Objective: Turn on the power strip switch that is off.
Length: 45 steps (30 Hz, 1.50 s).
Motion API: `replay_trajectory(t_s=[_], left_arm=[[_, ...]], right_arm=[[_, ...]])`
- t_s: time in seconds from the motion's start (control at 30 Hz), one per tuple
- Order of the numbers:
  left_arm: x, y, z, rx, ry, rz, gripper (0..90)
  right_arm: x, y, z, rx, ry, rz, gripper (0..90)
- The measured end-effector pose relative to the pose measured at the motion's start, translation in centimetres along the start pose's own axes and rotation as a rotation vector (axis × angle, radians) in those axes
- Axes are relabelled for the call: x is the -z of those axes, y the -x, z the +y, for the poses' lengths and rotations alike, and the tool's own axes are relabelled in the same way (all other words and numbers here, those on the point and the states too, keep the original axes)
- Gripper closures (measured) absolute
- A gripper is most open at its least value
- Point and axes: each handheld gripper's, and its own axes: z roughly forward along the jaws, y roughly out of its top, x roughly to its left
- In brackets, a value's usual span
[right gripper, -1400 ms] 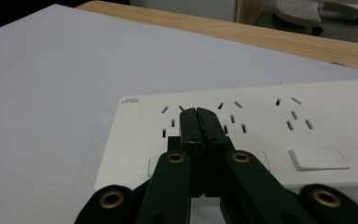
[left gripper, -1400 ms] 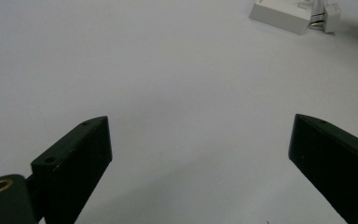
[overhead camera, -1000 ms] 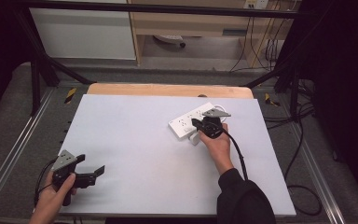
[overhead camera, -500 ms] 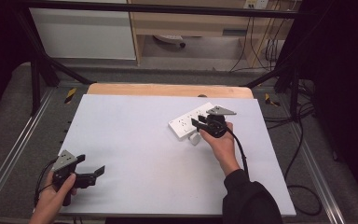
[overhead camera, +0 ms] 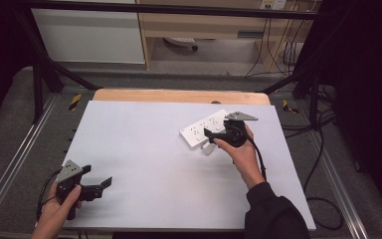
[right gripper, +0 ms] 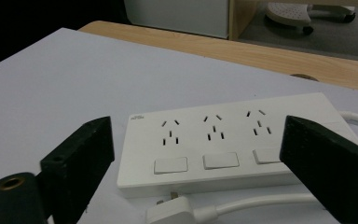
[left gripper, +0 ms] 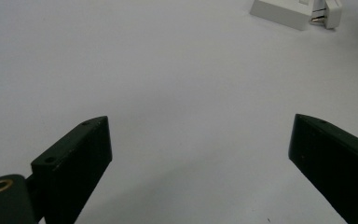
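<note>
High view: the right tool point(overhead camera: 210, 134) hangs just above the power strip point(overhead camera: 204, 128) at the surface's point(overhead camera: 144, 149) far right, its jaws just spread, nothing between them, its plug point(right gripper: 170, 213) lying loose beside it. The left tool point(overhead camera: 104, 184) rests released at the near left corner, likely kept clear.

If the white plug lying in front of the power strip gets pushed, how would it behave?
The plug looks small and light, so it would probably slide easily on the smooth white table. Its cord seems flexible and may drag or swing it sideways. Lying flat, it is unlikely to roll.
</note>
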Motion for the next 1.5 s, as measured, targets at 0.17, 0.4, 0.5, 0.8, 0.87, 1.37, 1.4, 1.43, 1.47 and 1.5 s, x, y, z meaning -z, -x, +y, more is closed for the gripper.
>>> replay_trajectory(t_s=[0.17, 0.4, 0.5, 0.8, 0.87, 1.37, 1.4, 1.43, 1.47, 1.5], left_arm=[[0.0, 0.0, 0.0, 0.000, -0.001, 0.000, 6.0], [0.0, 0.0, 0.0, 0.001, -0.001, 0.000, 6.0], [0.0, 0.0, 0.0, 0.000, -0.001, 0.000, 6.0], [0.0, 0.0, 0.0, 0.002, -0.001, 0.001, 6.0], [0.0, 0.0, 0.0, 0.002, 0.001, 0.001, 6.0], [0.0, 0.0, 0.0, 0.006, 0.002, 0.011, 6.0], [0.1, 0.0, 0.0, 0.006, 0.003, 0.012, 6.0], [0.1, 0.1, 0.0, 0.006, 0.003, 0.013, 6.0], [0.1, 0.1, 0.0, 0.007, 0.002, 0.013, 6.0], [0.1, 0.1, 0.0, 0.007, 0.002, 0.013, 6.0]], right_arm=[[0.9, -0.1, 0.3, 0.020, 0.014, -0.014, 5.2], [2.3, 0.0, 0.7, 0.025, 0.078, -0.060, 5.6], [2.9, 0.3, 0.7, 0.027, 0.081, -0.073, 6.1], [5.3, 1.3, 0.5, 0.016, 0.102, -0.073, 7.1], [5.9, 1.5, 0.3, 0.012, 0.110, -0.073, 7.4], [11.6, 3.7, -5.0, 0.018, 0.093, -0.103, 5.2], [11.9, 3.8, -5.3, 0.018, 0.096, -0.105, 5.2], [12.2, 3.9, -5.7, 0.019, 0.098, -0.110, 5.1], [12.5, 4.0, -6.0, 0.018, 0.098, -0.111, 5.1], [12.7, 4.1, -6.4, 0.014, 0.099, -0.114, 5.1]])
